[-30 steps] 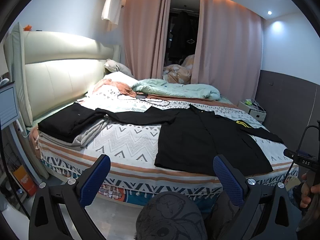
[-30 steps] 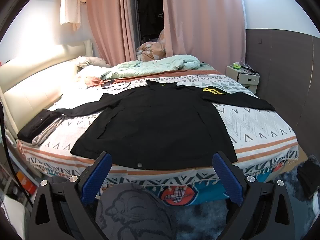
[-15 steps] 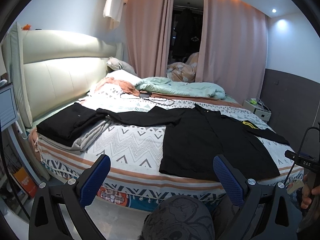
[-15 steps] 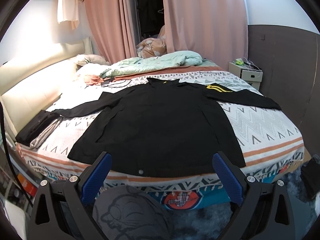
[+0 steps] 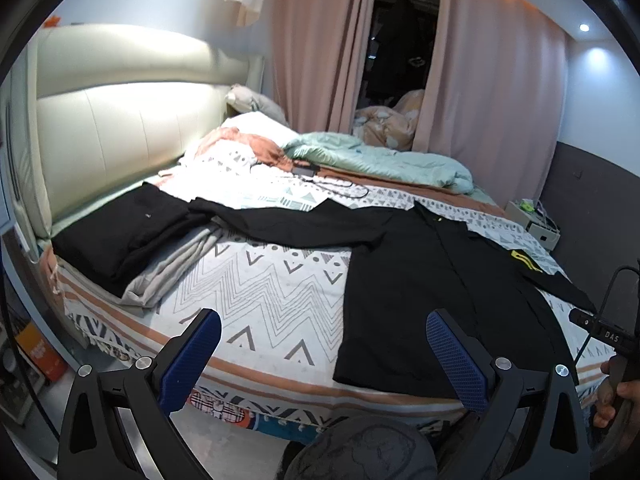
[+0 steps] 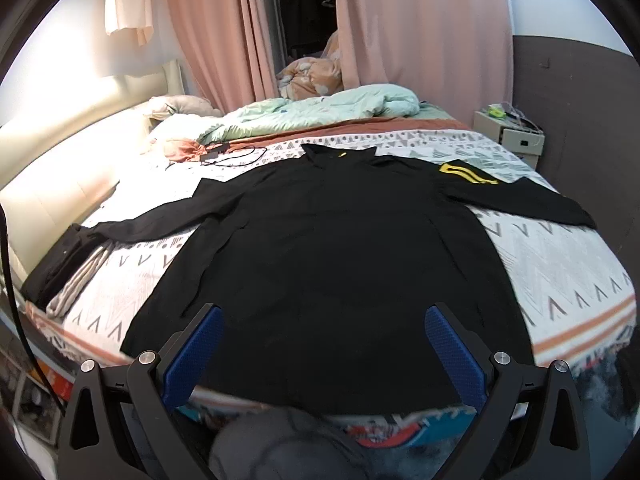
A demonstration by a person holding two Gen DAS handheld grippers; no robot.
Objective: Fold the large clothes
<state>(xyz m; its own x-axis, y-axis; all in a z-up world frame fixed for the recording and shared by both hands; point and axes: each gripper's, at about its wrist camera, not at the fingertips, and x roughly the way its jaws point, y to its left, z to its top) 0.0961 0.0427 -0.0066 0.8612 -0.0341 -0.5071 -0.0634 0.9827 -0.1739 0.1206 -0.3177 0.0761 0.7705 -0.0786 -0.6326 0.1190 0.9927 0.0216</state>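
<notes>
A large black long-sleeved shirt [image 6: 340, 248] lies spread flat on the bed, collar toward the far side, both sleeves stretched out sideways. A yellow stripe patch [image 6: 466, 172] marks its right shoulder. In the left wrist view the same shirt [image 5: 432, 292] lies to the right of centre. My left gripper [image 5: 324, 344] is open over the bed's near edge, left of the shirt's hem. My right gripper [image 6: 324, 340] is open just above the shirt's hem, holding nothing.
A stack of folded black and grey clothes [image 5: 120, 236] sits at the bed's left corner. A mint duvet [image 5: 380, 160] and a black cable [image 5: 340, 190] lie at the far side. A white nightstand [image 6: 508, 136] stands right. A person's hand [image 5: 616, 396] holds the other gripper.
Both grippers have moved forward toward the bed, so the shirt and bed edge look larger and nearer. Both stay open. The shirt has not moved.
</notes>
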